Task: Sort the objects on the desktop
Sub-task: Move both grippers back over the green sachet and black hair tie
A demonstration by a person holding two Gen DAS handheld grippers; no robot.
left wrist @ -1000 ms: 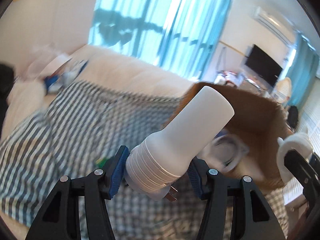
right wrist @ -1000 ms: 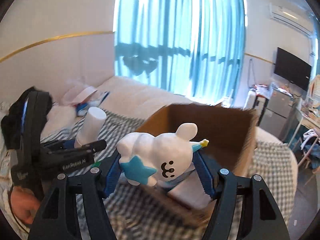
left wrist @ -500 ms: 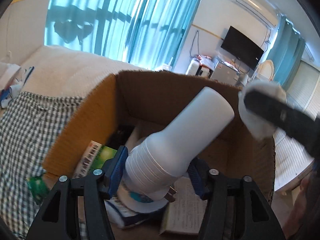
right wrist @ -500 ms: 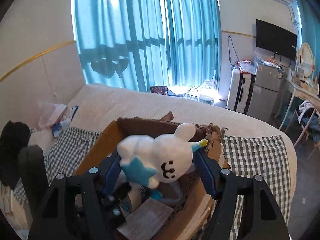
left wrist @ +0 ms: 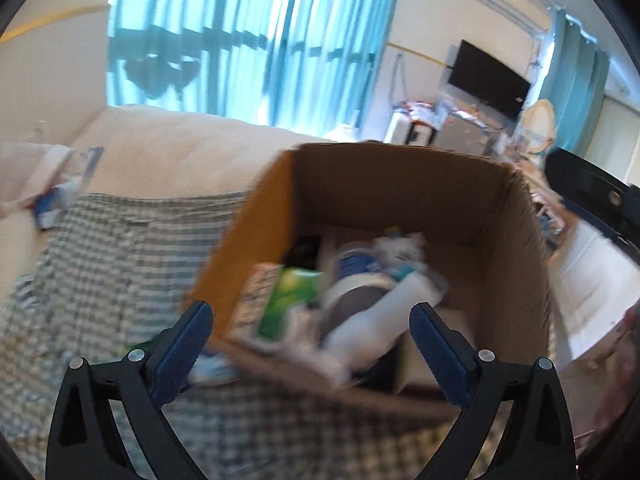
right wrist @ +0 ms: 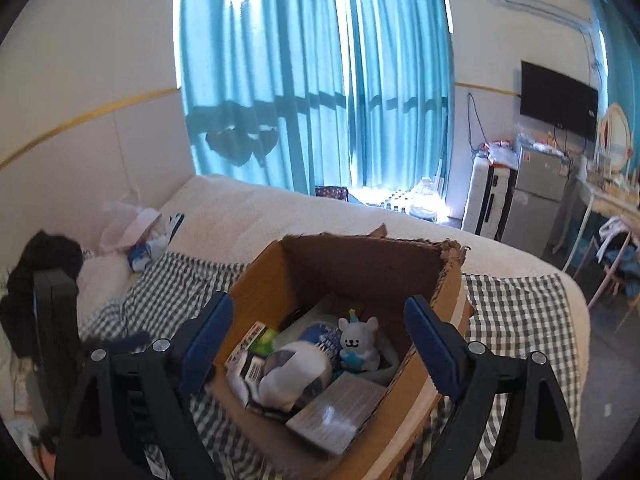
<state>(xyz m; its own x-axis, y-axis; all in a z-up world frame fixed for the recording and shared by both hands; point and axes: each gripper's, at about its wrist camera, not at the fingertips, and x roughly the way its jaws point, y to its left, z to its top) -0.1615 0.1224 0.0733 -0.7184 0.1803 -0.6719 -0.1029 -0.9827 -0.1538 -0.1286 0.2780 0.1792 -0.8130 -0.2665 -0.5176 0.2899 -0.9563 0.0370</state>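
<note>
A brown cardboard box (right wrist: pixel 360 256) stands on a checked cloth on the bed. Inside lie the white bear toy (right wrist: pixel 358 346), the white plug lamp (right wrist: pixel 296 376), a green packet (right wrist: pixel 264 338) and a flat booklet (right wrist: pixel 336 416). My right gripper (right wrist: pixel 318 344) is open and empty, above the box's near side. In the left wrist view the box (left wrist: pixel 400 184) is blurred, with the white lamp (left wrist: pixel 372 332) and green packet (left wrist: pixel 288 300) inside. My left gripper (left wrist: pixel 310 344) is open and empty over the box's near edge.
The checked cloth (right wrist: pixel 520 308) covers the cream bed (right wrist: pixel 256 208). A heap of bags and clothes (right wrist: pixel 136 232) lies at the far left by the wall. Blue curtains, a fridge (right wrist: pixel 536 196) and a wall television stand behind.
Both grippers have opened. The white lamp has dropped from the left gripper and the bear toy from the right gripper into the box.
</note>
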